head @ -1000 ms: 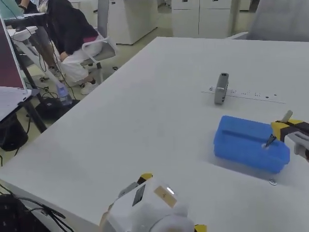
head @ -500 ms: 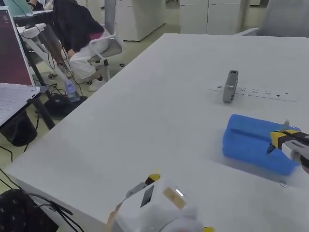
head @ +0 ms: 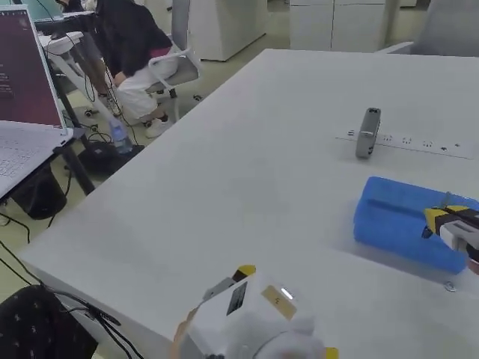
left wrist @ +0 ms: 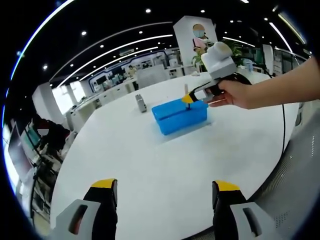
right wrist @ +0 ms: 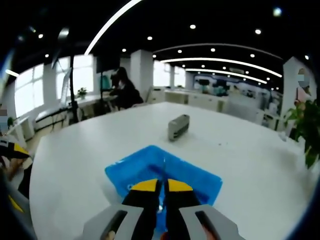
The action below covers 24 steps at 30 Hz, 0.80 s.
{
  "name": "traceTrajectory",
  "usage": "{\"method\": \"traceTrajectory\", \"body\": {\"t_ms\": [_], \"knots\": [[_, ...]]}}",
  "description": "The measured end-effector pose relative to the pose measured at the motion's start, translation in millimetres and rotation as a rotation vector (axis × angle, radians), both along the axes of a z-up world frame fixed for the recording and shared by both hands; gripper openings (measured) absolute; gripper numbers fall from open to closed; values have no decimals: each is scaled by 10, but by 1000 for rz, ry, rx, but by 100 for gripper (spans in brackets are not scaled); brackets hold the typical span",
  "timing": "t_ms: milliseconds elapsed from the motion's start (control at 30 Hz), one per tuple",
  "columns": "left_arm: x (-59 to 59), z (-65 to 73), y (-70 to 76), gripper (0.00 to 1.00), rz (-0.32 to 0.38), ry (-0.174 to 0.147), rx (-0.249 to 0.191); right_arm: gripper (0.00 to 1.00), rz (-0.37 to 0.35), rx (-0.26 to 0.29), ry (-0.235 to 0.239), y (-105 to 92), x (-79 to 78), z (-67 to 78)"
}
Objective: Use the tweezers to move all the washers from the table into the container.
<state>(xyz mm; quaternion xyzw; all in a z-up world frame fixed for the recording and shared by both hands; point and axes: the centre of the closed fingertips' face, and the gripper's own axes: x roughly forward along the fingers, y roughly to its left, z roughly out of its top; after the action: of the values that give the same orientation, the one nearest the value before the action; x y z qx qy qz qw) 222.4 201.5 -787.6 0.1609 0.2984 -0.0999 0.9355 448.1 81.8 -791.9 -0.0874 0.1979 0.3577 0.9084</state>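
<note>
A blue container (head: 400,221) sits on the white table (head: 247,194) at the right. My right gripper (head: 443,222) hangs over its right part, shut on thin metal tweezers (right wrist: 163,167) that point down into the container (right wrist: 150,172). One small washer (head: 449,286) lies on the table just in front of the container. My left gripper (head: 254,310) is low at the near table edge; its yellow-tipped jaws stand wide apart with nothing between them (left wrist: 165,186). From there the container (left wrist: 180,116) and the hand-held right gripper (left wrist: 200,95) lie ahead.
A grey block (head: 367,132) stands on a white power strip (head: 426,142) behind the container. A laptop (head: 22,97) sits on a side desk at the left. A seated person (head: 131,45) is at the far left, off the table.
The head camera has turned left, so everything sits further right in the picture. My right gripper with the tweezers has sunk a little lower over the container. The left gripper has barely moved.
</note>
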Motion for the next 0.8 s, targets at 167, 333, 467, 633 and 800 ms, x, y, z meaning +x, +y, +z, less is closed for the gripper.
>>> {"method": "traceTrajectory", "body": {"t_ms": [167, 333, 467, 633, 800], "knots": [[-1, 4, 1, 79, 0, -1, 0, 1, -2, -5, -13, 8, -9, -7], [-6, 10, -2, 79, -3, -1, 4, 2, -13, 18, 10, -38, 31, 33], [-8, 15, -5, 79, -5, -3, 6, 2, -30, 77, -1, -146, -3, 255], [-7, 18, -4, 79, -6, -7, 8, 2, -35, 109, -41, -279, -116, 532], [-4, 13, 1, 79, -5, -7, 9, 2, -33, 153, -59, -407, -256, 688]]}}
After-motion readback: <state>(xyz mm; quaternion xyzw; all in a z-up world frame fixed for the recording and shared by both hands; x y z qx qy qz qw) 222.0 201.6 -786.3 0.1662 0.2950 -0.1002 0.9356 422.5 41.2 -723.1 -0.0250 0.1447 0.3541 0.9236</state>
